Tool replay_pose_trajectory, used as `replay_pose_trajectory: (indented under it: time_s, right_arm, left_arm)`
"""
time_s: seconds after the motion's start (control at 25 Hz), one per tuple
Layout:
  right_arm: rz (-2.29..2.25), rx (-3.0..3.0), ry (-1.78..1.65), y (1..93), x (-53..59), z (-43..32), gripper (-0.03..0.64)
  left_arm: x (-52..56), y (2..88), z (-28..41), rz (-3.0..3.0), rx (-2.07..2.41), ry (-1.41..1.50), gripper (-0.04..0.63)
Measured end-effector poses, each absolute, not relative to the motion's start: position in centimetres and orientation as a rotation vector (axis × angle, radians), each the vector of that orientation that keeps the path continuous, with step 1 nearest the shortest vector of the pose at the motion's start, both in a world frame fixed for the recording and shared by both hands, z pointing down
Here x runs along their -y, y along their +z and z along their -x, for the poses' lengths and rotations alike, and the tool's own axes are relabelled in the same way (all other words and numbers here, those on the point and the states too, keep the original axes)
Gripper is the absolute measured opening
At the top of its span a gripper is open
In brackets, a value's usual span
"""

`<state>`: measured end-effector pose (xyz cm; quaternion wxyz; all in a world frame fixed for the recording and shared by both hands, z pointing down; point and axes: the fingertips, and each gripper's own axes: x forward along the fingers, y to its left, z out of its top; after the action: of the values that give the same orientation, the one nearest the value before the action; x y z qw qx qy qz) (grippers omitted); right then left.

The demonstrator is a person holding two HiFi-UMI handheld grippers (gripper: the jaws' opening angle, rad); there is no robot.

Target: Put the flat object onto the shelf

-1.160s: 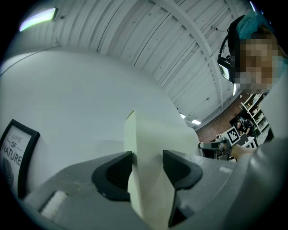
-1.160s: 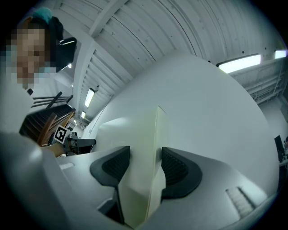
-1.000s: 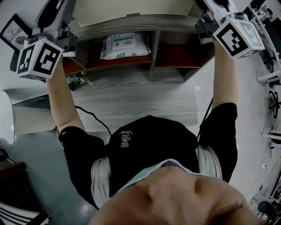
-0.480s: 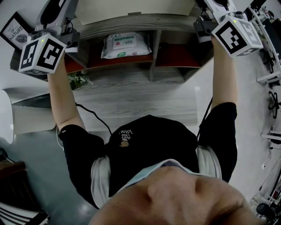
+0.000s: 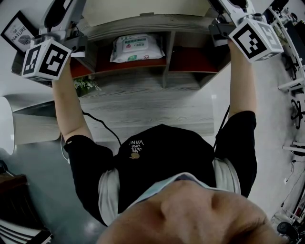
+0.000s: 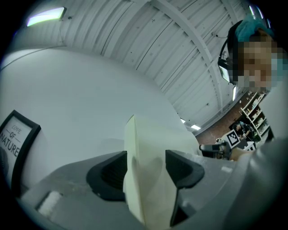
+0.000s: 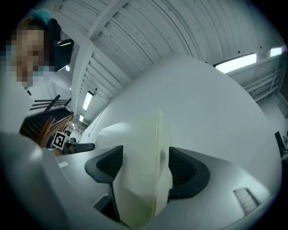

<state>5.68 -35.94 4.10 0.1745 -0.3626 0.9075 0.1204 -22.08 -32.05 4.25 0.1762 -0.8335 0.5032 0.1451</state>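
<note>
Freeing the board [image 5: 143, 7] onto the shelf [image 5: 143, 24], left gripper [image 6: 145, 173] and right gripper [image 7: 145, 168] have just been opening their jaws around it.

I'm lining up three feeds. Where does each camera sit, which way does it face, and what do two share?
Head view: above the person's cap, facing steeply down at the shelf; both raised arms show.
Left gripper view: on the left gripper, facing up toward the ceiling; its jaws have just been opening around the flat panel.
Right gripper view: on the right gripper, likewise upward; jaws just opening, panel between them.
Shared: both gripper views show the panel and the person's head.
</note>
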Motion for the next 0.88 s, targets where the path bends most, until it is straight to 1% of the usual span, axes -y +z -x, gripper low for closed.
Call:
replay_pose_trajectory:
  time_s: [0.44,0.72,0.88]
  right_arm:
    - [1.038,-2.556,0.342,4.6,34.9,-6.2,0.311]
    - [1.028,-2.550,0.355,5.1,33.2,-6.2,0.310]
    - [1.007,-2.555,0.369,5.4,31.9,-6.0,0.259]
  left_arm:
    - [30.8,4.6,22.4,2.329,-1.459,0.375,0.261]
    - [28.8,4.5,22.7,2.265,-1.492,0.417,0.261]
    - [27.9,5.3,22.6,2.278,-1.503,0.392,0.259]
